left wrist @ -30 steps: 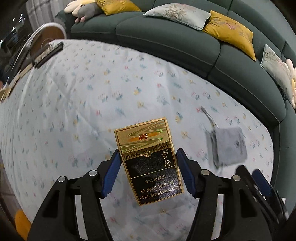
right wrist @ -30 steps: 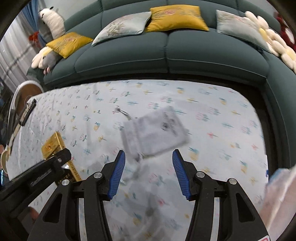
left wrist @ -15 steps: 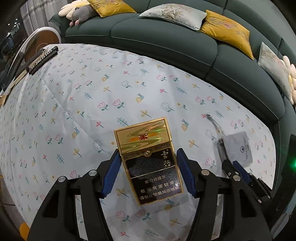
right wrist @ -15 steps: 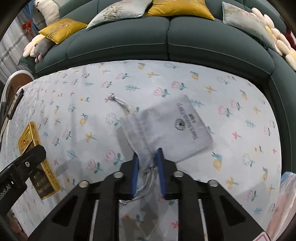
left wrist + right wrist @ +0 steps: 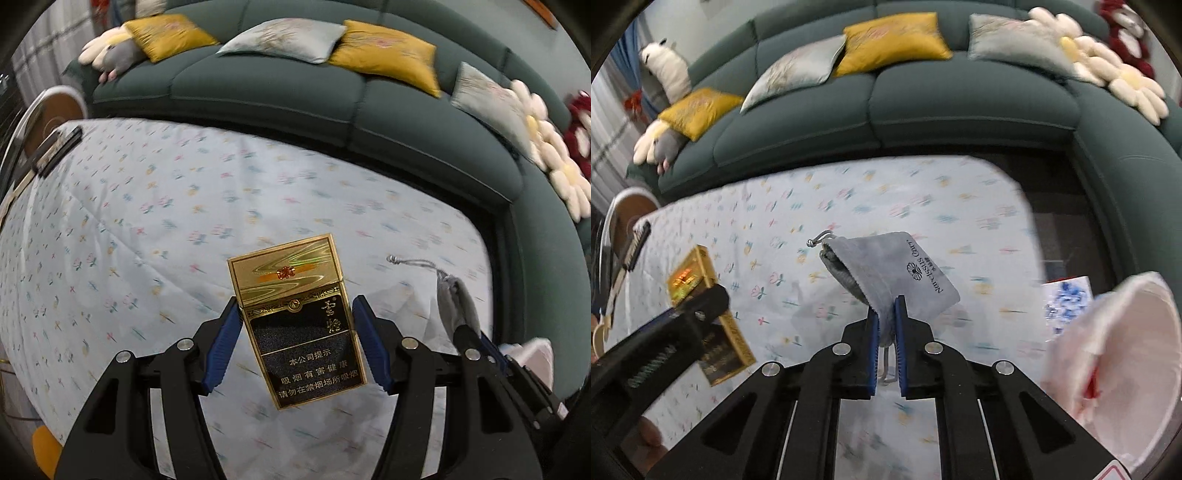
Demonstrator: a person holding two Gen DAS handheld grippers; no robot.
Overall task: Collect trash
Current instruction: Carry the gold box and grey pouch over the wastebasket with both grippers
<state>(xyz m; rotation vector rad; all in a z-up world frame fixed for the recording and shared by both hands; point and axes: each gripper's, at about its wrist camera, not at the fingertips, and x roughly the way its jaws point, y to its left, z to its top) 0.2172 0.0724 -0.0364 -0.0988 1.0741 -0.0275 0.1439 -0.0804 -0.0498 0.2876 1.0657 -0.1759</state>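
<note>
The right tool (image 5: pixel 885 345), clamped on the grey pouch (image 5: pixel 892 271) hanging clear of the surface (image 5: pixel 849 192), has the pink bag (image 5: pixel 1115 354) gaping just to its right, nearer than the left tool (image 5: pixel 295 343) gripping the upright gold pack (image 5: pixel 295 325).

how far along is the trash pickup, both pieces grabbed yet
Done: both pieces are off the floral tablecloth. In hand: the left gripper clamps the gold and black cigarette pack; the right gripper pinches the grey drawstring pouch. Left: dropping both, probably into the pink-white bag open at the right, which neither has reached.
</note>
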